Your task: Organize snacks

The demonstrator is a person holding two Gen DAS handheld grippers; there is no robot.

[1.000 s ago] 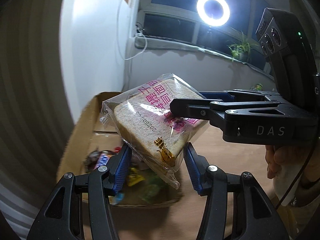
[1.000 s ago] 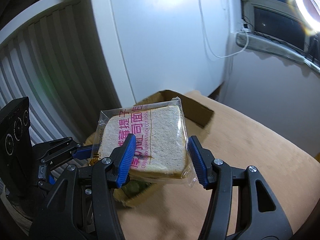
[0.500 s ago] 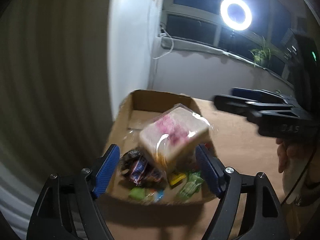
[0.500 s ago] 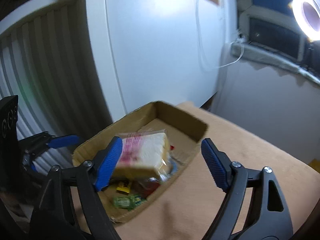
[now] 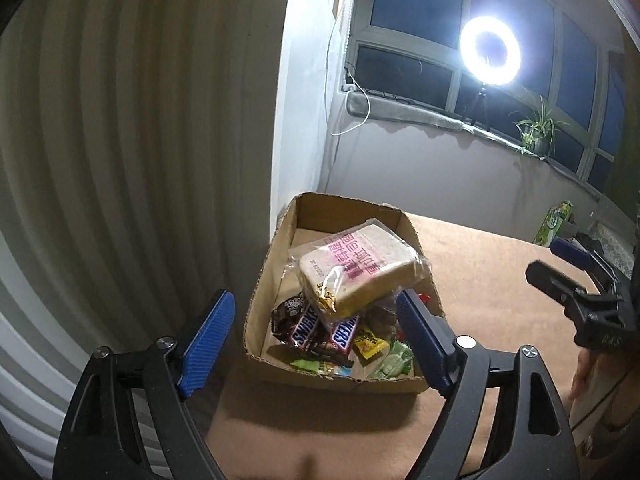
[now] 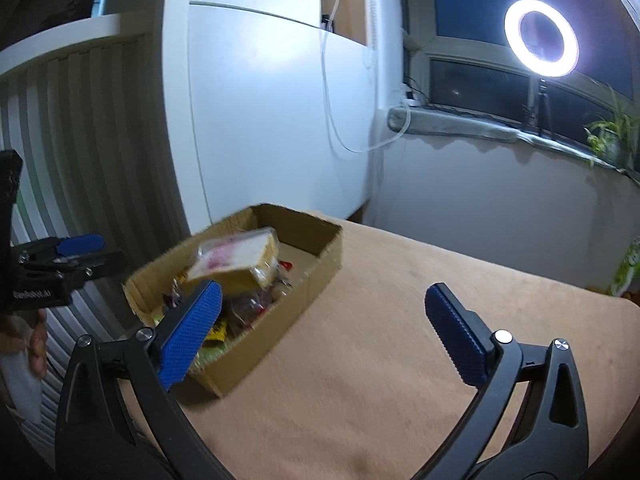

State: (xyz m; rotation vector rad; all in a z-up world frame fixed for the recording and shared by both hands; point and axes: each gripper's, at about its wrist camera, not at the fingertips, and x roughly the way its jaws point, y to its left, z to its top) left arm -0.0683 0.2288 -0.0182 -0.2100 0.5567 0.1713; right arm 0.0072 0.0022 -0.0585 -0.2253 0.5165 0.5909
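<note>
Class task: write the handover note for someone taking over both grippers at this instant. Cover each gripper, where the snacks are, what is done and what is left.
Left gripper: opening, nothing between its fingers; it hangs at the near end of the box.
Right gripper: opening, empty; off to the box's side over the table.
Snacks: the bread pack lies in the box on top of the Snickers bars and small sweets.
Done: bread is boxed.
Left: a green carton stands at the table's far edge; whether it belongs in the box cannot be told.
</note>
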